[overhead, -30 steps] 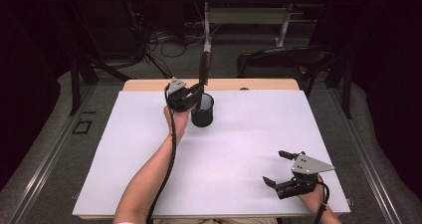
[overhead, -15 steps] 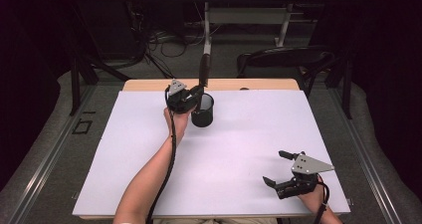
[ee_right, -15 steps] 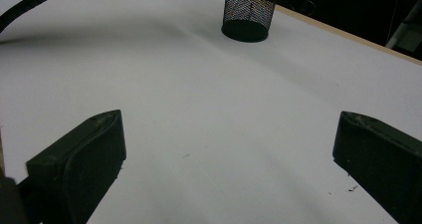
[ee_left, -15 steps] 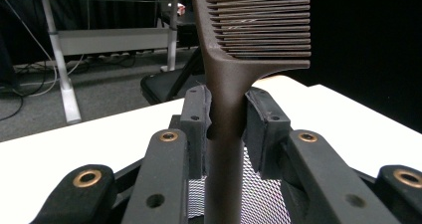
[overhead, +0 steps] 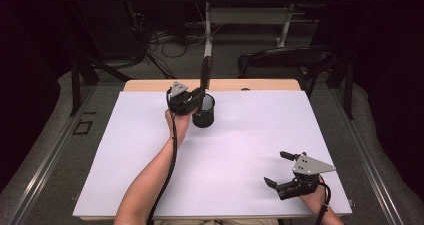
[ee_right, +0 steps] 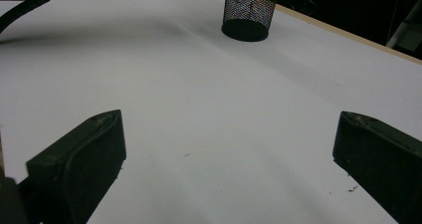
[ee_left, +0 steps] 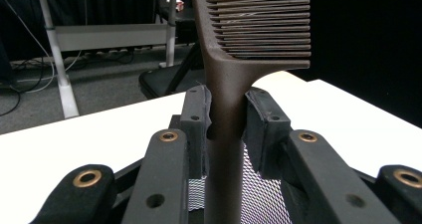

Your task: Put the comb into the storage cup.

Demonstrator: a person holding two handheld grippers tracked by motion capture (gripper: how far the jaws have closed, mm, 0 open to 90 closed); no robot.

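Observation:
A dark brown comb (ee_left: 226, 104) stands upright with its teeth at the top, and my left gripper (ee_left: 225, 115) is shut on its handle. In the high view that left gripper (overhead: 196, 96) sits at the rim of a black mesh cup (overhead: 203, 111) near the table's far edge, with the comb (overhead: 205, 73) rising above it. The handle's lower end goes down into the mesh cup (ee_left: 254, 189). My right gripper (overhead: 279, 169) rests open near the front right of the table, nothing between its pads (ee_right: 84, 157). The mesh cup (ee_right: 247, 12) is far ahead of it.
A white sheet (overhead: 240, 150) covers the wooden table (overhead: 150, 85). The left forearm and the gripper's cable (overhead: 172, 155) run from the front edge toward the cup. Beyond the table stand a dark chair (overhead: 285, 60) and desk legs (overhead: 285, 30) with cables on the floor.

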